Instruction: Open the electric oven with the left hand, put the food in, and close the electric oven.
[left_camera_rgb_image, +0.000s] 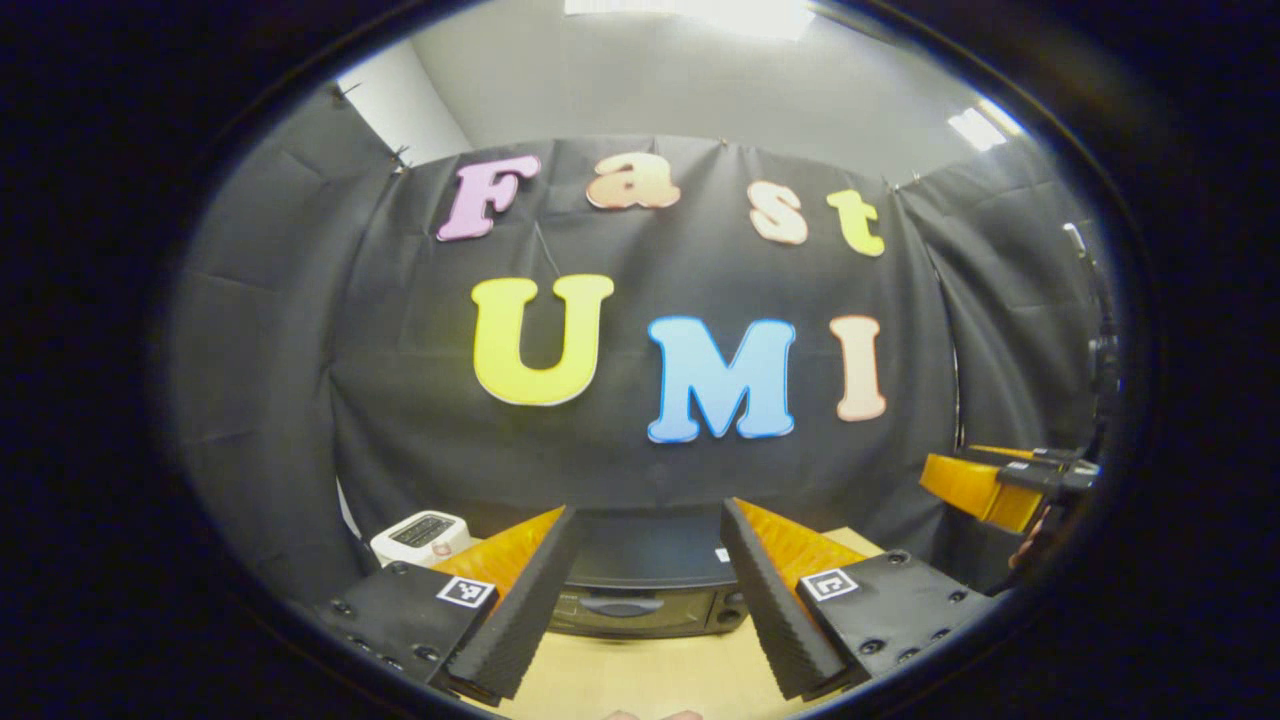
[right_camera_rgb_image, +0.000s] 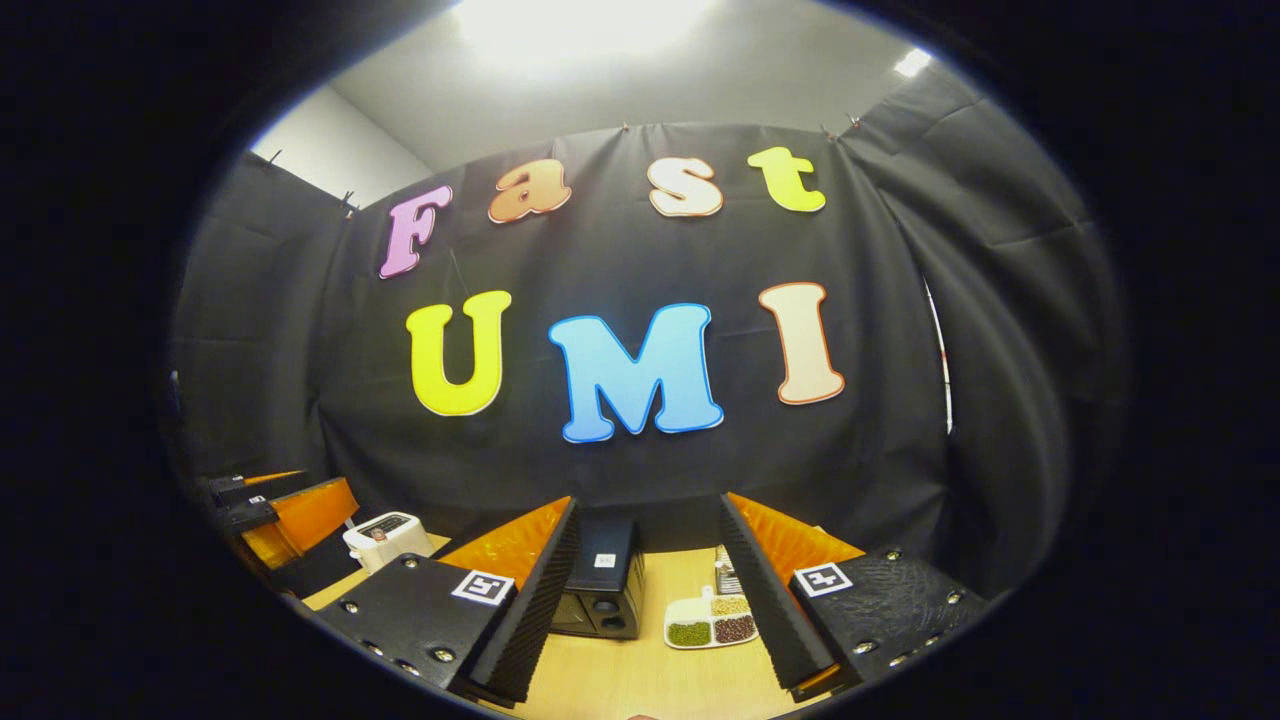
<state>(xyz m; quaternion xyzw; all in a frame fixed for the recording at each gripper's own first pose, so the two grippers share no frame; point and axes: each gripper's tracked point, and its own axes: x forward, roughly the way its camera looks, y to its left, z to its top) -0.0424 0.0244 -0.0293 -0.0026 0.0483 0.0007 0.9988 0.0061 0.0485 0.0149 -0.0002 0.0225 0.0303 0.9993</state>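
The black electric oven (left_camera_rgb_image: 645, 588) stands on the wooden table with its door closed, straight ahead in the left gripper view. My left gripper (left_camera_rgb_image: 647, 665) hangs open in front of it, well short of the door handle. In the right gripper view the oven (right_camera_rgb_image: 601, 580) sits left of centre, seen from its side. A white divided dish of food (right_camera_rgb_image: 711, 622) with green, brown and pale portions lies to its right. My right gripper (right_camera_rgb_image: 645, 668) is open and holds nothing, back from both. The right gripper (left_camera_rgb_image: 1005, 483) also shows at the right edge of the left gripper view.
A white toaster-like appliance (left_camera_rgb_image: 422, 536) stands on the table's left side, also seen as the white appliance (right_camera_rgb_image: 387, 537) in the right gripper view. The left gripper (right_camera_rgb_image: 275, 515) shows at the far left there. Black cloth walls close the booth behind.
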